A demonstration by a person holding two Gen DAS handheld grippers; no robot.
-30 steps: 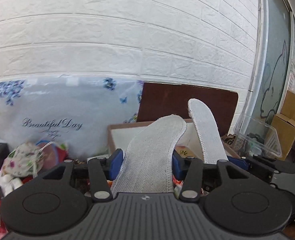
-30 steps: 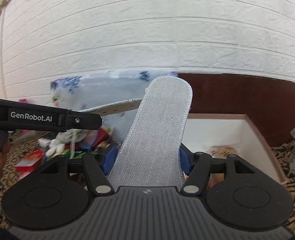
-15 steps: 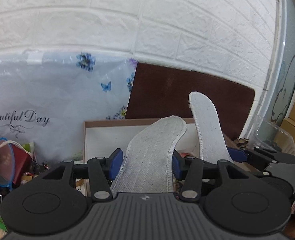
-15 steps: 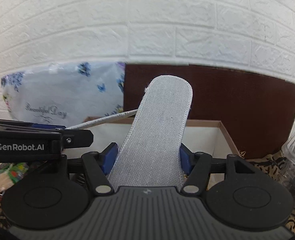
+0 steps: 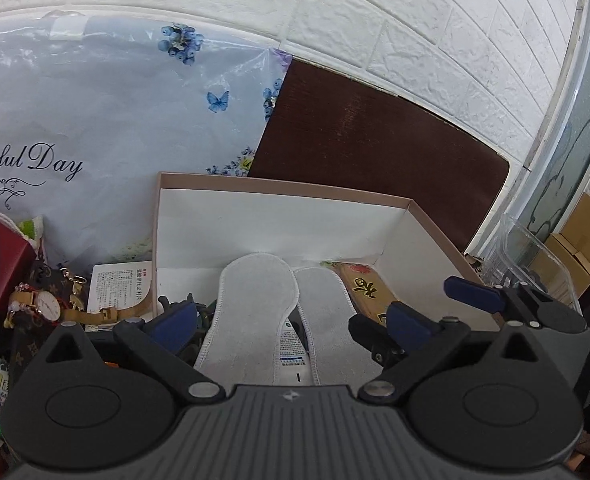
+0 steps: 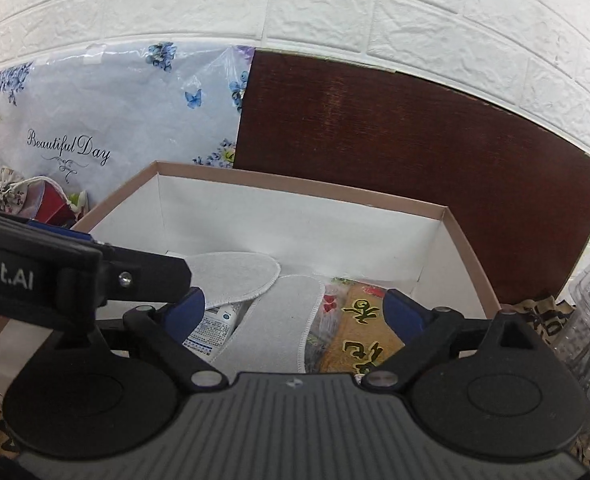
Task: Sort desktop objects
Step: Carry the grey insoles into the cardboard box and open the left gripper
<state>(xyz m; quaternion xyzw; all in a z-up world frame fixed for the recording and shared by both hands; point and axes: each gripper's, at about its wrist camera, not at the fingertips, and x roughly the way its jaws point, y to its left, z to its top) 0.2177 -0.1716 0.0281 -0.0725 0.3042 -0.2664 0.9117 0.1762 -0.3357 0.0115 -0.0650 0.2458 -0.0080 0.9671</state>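
Observation:
Two grey fabric insoles lie side by side inside an open white cardboard box. The left insole and the right insole show in the left wrist view. They also show in the right wrist view, one overlapping the other. My left gripper is open above the box, with both insoles free between its jaws. My right gripper is open over the box too. A white tube lies under the insoles.
A yellow and red packet lies in the box's right part. A blue floral bag and a dark brown board stand against the brick wall. A watch, a red box and small clutter lie left of the box. A clear plastic container stands right.
Both grippers moved forward and down over the box and opened. The two insoles they held upright now lie flat in the box.

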